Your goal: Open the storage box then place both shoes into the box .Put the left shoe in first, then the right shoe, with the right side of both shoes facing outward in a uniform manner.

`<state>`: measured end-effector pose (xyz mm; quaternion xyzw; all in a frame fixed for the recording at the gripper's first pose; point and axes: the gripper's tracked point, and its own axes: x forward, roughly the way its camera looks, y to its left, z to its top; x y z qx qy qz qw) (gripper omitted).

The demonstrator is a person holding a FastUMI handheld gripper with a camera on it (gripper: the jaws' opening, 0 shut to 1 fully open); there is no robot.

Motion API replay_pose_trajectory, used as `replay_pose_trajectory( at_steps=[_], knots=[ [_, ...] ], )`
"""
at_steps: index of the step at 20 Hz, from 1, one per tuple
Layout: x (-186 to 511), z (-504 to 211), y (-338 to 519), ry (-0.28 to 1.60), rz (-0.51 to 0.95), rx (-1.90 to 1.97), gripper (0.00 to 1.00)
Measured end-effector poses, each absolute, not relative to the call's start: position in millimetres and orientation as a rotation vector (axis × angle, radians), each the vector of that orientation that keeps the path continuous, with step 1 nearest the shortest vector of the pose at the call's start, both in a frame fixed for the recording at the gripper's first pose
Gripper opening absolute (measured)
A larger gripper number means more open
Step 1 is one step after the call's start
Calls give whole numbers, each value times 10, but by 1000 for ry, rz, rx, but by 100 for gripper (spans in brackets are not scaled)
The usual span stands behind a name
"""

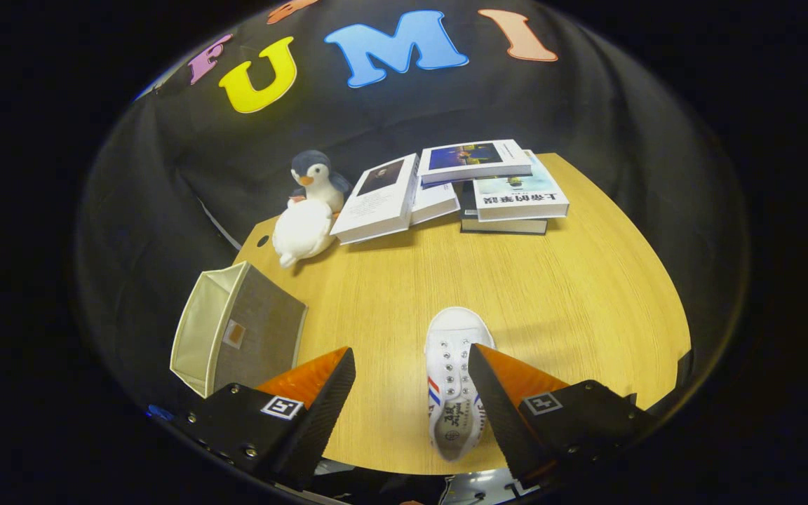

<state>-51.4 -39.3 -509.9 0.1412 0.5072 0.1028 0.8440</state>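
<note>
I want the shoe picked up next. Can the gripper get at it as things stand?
Probably yes. The gripper is open, and the white shoe lies between its fingers, close against one, on bare table with nothing in the way.

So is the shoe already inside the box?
No, the white shoe lies on the wooden table between the open gripper's fingers, apart from the grey storage box.
</note>
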Motion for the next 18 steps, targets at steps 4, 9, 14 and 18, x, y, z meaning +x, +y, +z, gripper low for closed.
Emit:
replay_pose_trajectory(
  at_steps=[4, 9, 14, 18],
  knots=[
    [-591, -5345, -627, 1111, 184, 284, 98],
    [-685, -5628, -792, 1174, 157, 286, 98],
    [-787, -5927, -828, 1252, 142, 285, 98],
    [-843, -6109, -849, 1309, 130, 281, 98]
  ],
)
